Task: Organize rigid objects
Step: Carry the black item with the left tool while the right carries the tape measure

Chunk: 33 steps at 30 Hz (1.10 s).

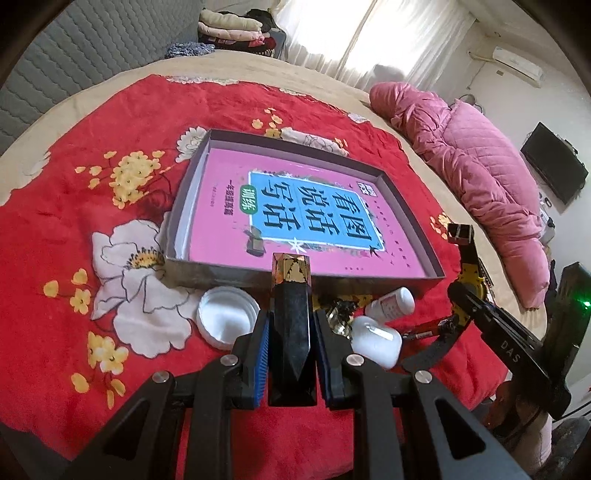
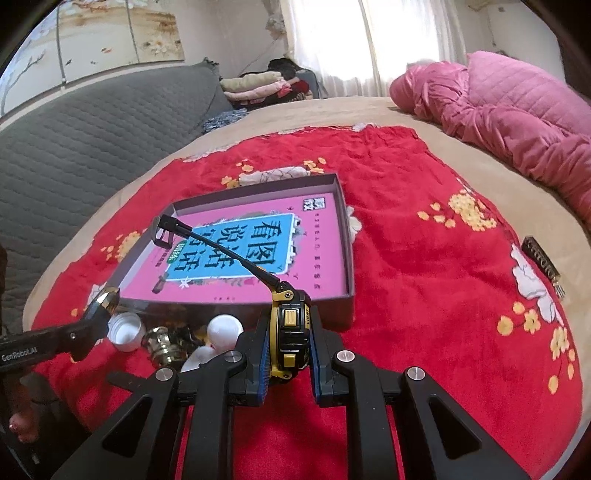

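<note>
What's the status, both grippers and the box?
Left gripper shut on dark crystal. Right gripper shut on tape measure. Box ahead; nothing blocking.

Blown-out daylight through curtained window (image 1: 369, 33), fisheye-warped dark corners.

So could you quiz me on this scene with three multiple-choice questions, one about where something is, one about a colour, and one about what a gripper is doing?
1. Where does the white lid lie?
A. inside the tray
B. on the red blanket, outside the tray's near wall
C. on the pink quilt

2. What colour is the book in the grey tray?
A. pink with a blue panel
B. green
C. plain white

3. What is the right gripper doing?
A. hanging open
B. clamping a white bottle
C. clamping a yellow and black tape measure

Answers: 1 B, the lid sits on the red blanket before the tray wall. 2 A, its cover shows so. 3 C, both pads press its sides.
</note>
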Tool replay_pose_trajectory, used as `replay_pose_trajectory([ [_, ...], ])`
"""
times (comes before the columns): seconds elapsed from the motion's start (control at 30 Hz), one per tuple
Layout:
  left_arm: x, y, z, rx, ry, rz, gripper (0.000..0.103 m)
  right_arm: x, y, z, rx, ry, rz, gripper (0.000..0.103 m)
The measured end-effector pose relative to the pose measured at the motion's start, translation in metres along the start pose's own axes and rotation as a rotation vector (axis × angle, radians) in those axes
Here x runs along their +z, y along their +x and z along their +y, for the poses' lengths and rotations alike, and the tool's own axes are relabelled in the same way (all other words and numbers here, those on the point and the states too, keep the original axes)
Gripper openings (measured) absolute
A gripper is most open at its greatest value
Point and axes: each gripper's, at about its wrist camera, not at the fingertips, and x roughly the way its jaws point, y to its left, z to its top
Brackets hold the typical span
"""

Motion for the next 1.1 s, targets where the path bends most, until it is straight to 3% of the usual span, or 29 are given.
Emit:
replay_pose_trajectory([
  [0.6,0.025,0.011,0.008,0.032,-0.006,-0.041,0.022,0.028,-0.002,-0.011,0.004,0.064,-0.045,0.017],
  [0.9,0.048,0.026,0.02,0.04,-0.041,-0.057,0.022,0.051,0.019,-0.003,-0.018,0.071,-0.039,0.017],
  [1.1,0.054,0.035,0.025,0.035,-0.05,-0.056,0.022,0.064,0.047,0.005,-0.064,0.063,0.013,0.017],
])
